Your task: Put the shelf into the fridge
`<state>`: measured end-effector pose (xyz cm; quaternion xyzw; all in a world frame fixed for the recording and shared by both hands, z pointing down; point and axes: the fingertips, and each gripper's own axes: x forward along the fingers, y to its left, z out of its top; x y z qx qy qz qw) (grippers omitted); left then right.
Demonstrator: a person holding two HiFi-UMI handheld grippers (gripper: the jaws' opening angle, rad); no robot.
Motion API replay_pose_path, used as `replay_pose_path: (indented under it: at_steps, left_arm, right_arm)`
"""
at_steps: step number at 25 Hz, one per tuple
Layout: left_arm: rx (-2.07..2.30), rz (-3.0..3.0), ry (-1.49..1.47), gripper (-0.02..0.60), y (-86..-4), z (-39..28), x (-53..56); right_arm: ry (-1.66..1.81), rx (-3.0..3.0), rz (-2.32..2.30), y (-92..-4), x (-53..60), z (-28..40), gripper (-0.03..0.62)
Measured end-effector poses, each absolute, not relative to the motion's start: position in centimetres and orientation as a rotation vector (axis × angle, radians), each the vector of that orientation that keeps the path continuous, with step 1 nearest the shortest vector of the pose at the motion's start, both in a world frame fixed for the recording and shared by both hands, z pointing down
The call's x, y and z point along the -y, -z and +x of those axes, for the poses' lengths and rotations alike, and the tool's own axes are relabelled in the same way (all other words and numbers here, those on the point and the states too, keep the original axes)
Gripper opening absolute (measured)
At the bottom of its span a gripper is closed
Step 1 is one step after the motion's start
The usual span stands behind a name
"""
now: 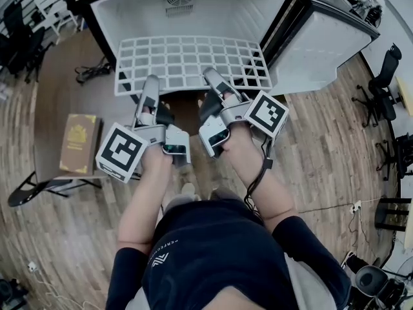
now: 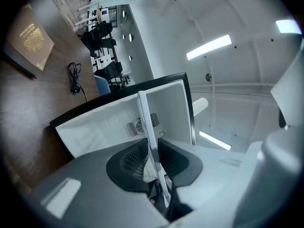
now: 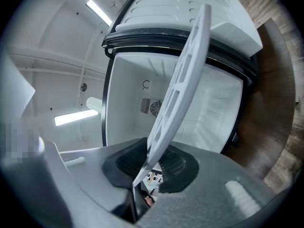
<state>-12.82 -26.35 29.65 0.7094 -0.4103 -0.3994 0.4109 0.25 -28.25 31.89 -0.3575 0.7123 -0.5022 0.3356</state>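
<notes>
Head view aimed steeply down from above. Both gripper views set close behind jaws, faced into fridge [image 1: 142, 11]. Fridge interior and shelf [image 1: 187, 60] shared by all three.

I'm reaching both forearms forward, side by side. My left gripper [image 1: 151, 88] is pinching the near edge of the shelf [image 1: 187, 58] between its pads, and my right gripper [image 1: 214, 79] is pinching it likewise, just beside.

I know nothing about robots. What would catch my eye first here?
A white grid shelf stands out, gripped at its near edge by the left gripper and the right gripper, just in front of the open fridge. Each gripper carries a black-and-white marker cube. A brown book lies off to the left.
</notes>
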Motion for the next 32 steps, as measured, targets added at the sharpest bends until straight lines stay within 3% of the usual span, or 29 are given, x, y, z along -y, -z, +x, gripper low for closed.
replay_pose_path:
  at_steps: [32]
  left_arm:
    - [1.112,1.660,1.095,0.048,-30.8,-13.2,25.4]
  right_arm:
    - [1.385,-1.959,-0.790,-30.5,28.3,0.1,0.038]
